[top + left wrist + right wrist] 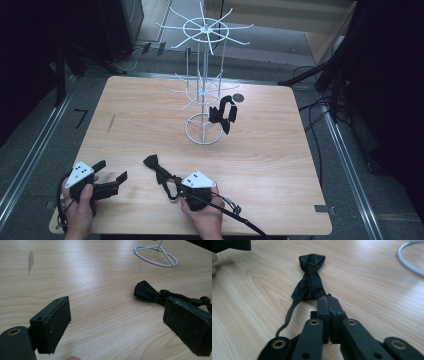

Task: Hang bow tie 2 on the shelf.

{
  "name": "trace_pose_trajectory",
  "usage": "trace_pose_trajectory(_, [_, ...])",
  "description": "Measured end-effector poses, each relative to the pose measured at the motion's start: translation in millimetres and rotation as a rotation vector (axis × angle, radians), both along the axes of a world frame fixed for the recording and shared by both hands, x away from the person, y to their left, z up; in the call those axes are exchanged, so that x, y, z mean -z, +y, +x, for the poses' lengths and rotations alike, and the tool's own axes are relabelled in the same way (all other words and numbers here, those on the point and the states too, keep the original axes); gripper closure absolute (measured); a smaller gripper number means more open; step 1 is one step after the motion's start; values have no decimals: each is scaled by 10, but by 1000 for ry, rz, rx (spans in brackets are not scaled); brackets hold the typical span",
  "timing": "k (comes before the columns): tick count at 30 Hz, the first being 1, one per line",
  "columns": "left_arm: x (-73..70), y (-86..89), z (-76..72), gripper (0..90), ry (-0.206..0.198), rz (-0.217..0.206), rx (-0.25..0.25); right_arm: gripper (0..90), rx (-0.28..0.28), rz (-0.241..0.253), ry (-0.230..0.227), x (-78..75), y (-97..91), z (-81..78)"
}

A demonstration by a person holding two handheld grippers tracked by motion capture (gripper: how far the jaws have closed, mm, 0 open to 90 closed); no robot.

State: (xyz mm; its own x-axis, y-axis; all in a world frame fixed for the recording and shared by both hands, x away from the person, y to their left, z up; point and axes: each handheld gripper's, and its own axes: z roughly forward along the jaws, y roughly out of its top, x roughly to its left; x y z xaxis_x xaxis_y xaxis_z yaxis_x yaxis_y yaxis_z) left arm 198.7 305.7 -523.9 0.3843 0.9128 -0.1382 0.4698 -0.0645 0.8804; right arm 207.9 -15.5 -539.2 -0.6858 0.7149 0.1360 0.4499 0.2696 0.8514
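Left of the wire rack (202, 75), the left gripper (111, 177) rests with jaws spread, empty; before the rack, the right gripper (172, 186) pinches a bow tie (156, 169) on the table (280, 165); another bow tie (223, 113) already hangs on it, so likely one remains

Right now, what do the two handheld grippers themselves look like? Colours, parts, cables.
Both are black. The left gripper and right gripper each carry a light grey three-cornered plate with small dark marks on top. The fingers are flat rectangular blocks with rough black pads, on linkage arms with brass-ringed pivot holes. A black cable trails from each. The forearms are bare, with no sleeves in view.
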Motion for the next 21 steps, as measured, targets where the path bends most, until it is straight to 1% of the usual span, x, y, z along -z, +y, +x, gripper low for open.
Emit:
trace_pose_trajectory(2, [0,0,0,85,0,0,-1,805,3,6,24,2,-3,15])
trace_pose_trajectory(3, [0,0,1,85,0,0,0,792,5,10,31,2,-4,16])
trace_pose_trajectory(4, [0,0,1,85,0,-1,1,761,2,15,34,2,-2,16])
trace_pose_trajectory(6, [0,1,1,85,0,-1,1,732,4,22,30,2,6,12])
trace_pose_trajectory(9, [0,0,1,85,0,0,0,655,21,19,39,2,32,26])
trace_pose_trajectory(10, [0,0,1,85,0,0,0,655,21,19,39,2,32,26])
trace_pose_trajectory(11, [0,0,1,85,0,-1,0,611,33,14,47,2,45,42])
trace_pose_trajectory(12, [0,0,1,85,0,0,0,596,34,7,49,5,50,56])
trace_pose_trajectory(15, [0,0,1,85,1,-1,0,598,32,-16,80,12,79,82])
trace_pose_trajectory(16, [1,1,1,85,1,-1,1,623,34,-24,79,14,86,84])
trace_pose_trajectory(17, [1,0,1,85,1,-1,1,660,24,-33,80,15,95,86])
trace_pose_trajectory(18, [1,0,1,85,1,-1,1,660,24,-33,80,15,95,86])
trace_pose_trajectory(19, [1,0,1,85,1,-1,1,737,14,-52,88,19,112,89])
trace_pose_trajectory(21, [0,0,1,85,1,-1,1,785,8,-65,92,22,128,91])
